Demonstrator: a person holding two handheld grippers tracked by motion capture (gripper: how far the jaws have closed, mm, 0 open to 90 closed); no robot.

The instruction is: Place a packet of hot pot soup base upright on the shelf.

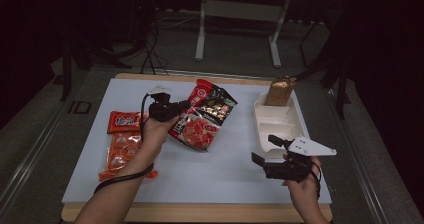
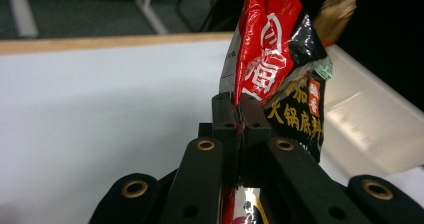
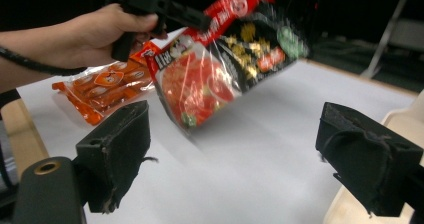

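Two claws: left claw (image 1: 184, 105) pinches hotpot-base packet (image 1: 202, 115) by its edge, lifted off surface (image 1: 230, 169) toward tray (image 1: 276, 121); right claw (image 1: 267, 149) wide, empty.

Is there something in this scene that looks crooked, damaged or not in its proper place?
Nothing looks damaged or spilled. The red and black soup base packet hangs tilted above the table, pinched by its edge in the left gripper. The brown packet stands at the far end of the white tray, leaning a little.
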